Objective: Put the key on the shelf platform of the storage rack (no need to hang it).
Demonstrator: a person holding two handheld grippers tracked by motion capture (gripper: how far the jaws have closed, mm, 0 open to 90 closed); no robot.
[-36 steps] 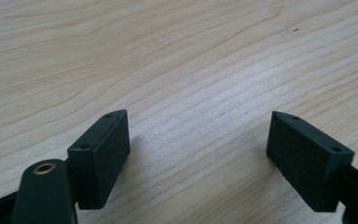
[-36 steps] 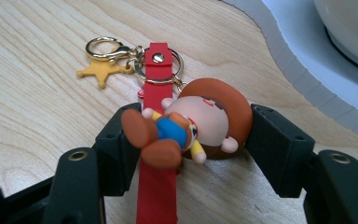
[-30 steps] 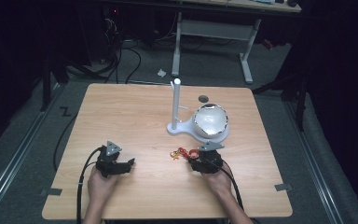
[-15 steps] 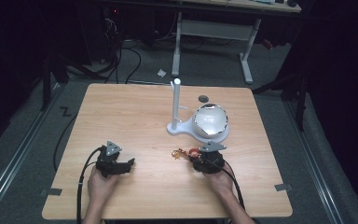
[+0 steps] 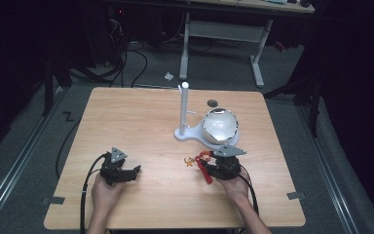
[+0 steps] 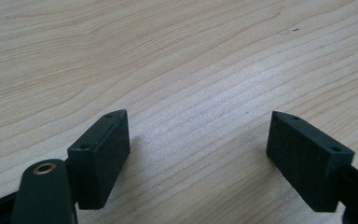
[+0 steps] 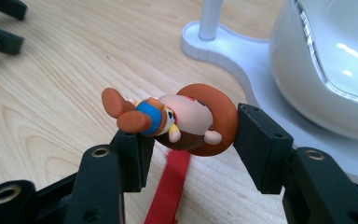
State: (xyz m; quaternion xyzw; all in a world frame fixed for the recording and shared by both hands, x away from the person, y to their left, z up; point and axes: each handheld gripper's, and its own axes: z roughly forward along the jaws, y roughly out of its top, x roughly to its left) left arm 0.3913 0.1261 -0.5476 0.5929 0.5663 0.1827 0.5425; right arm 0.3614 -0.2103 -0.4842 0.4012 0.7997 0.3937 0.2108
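R gripper [image 7: 189, 140] clenched on toy figure [image 7: 172, 119] w/ red strap [image 7: 170, 186], near white stand [image 5: 184, 114] and dome, poss. a lamp [image 5: 220, 126]. L gripper [image 6: 198, 149] released, over bare table [image 6: 177, 56], left side.

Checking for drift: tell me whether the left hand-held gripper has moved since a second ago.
No. The left hand-held gripper sits at the same spot near the table's front edge, equally far left of the white stand, jaws open.

Stand [image 5: 184, 113] and globe [image 5: 220, 126] mid-table [image 5: 126, 112], figurine [image 7: 177, 119] just before them, perhaps touching neither.
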